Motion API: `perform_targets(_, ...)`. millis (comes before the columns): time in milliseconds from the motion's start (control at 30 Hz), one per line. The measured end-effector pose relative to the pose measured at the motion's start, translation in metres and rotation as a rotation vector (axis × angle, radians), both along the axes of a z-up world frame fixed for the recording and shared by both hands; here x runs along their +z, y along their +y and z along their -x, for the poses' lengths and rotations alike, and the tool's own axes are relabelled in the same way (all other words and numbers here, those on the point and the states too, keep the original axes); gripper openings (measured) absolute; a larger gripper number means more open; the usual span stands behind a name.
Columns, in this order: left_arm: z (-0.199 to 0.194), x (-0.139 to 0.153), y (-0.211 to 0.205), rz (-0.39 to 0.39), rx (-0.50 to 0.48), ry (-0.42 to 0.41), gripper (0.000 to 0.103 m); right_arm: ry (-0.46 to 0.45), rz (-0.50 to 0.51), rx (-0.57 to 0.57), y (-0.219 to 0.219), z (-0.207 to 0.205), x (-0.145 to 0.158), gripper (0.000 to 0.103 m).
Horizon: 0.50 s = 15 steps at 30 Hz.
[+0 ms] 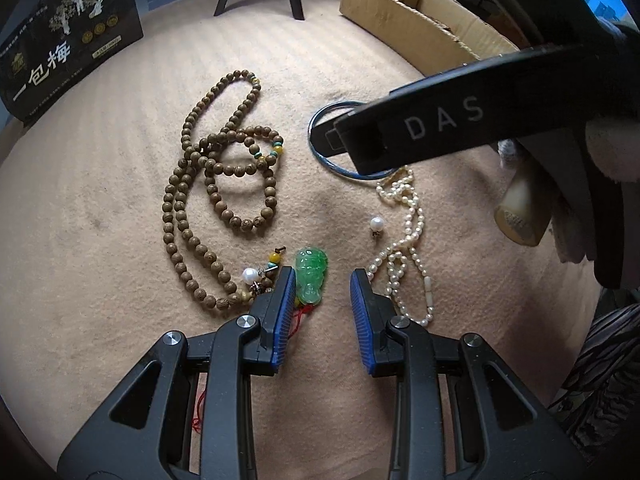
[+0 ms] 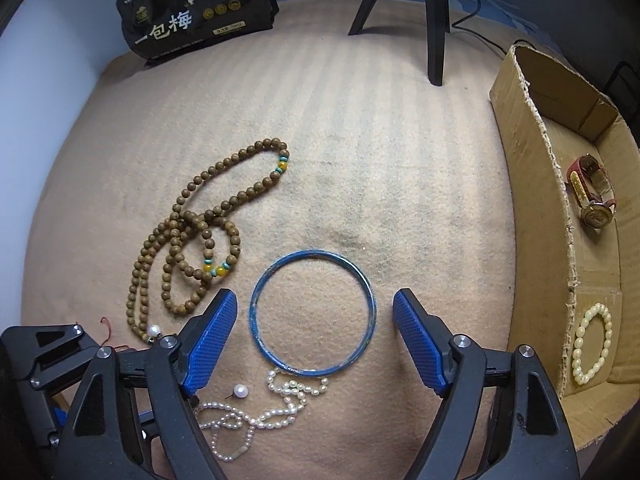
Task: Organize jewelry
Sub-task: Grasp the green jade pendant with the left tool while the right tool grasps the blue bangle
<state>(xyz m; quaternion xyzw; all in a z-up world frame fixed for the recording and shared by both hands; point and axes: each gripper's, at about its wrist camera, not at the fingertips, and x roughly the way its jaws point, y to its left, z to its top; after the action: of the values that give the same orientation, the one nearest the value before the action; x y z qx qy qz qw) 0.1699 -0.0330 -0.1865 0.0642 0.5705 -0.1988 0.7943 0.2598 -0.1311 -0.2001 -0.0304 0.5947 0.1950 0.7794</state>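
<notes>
Soft, even light is falling from above on the tan cloth [image 2: 360, 140], the beads [image 1: 224, 184] are casting only faint shadows, both fisheye views are bending and darkening toward their rims, and the black arm [image 1: 460, 120] nearest the left lens is looking slightly blurred

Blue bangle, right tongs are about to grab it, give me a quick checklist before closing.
1. Right tongs open wider than the blue bangle: ok.
2. Bangle lies between the pads: ok.
3. Pads touching the bangle: not ok, gaps show on both sides.
4. Pearl necklace clear of the bangle: not ok, its beads meet the near rim.
5. Cardboard box has bare floor between the watch and the pearl bracelet: ok.
6. Left tongs clear of the bangle: ok, open beside the green pendant.
</notes>
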Motion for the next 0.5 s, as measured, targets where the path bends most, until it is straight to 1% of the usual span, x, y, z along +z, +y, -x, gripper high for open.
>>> perform_targets(133,-0.005,-0.005,0.0,0.0,0.007,0.01,0.028,0.007,0.004,0.01,0.002,-0.002,-0.005,0.083)
perform_targets(400,-0.006,-0.009,-0.006,-0.015,0.001,-0.005,0.028,-0.004,0.033,0.024,0.006,-0.006,-0.012,0.083)
perform_targets(467,-0.003,-0.01,-0.007,-0.03,0.0,-0.016,0.022,-0.015,0.061,0.041,0.014,-0.003,-0.014,0.083)
perform_targets(500,0.0,-0.01,-0.008,-0.034,0.001,-0.019,0.02,-0.021,0.082,0.049,0.016,-0.002,-0.015,0.083)
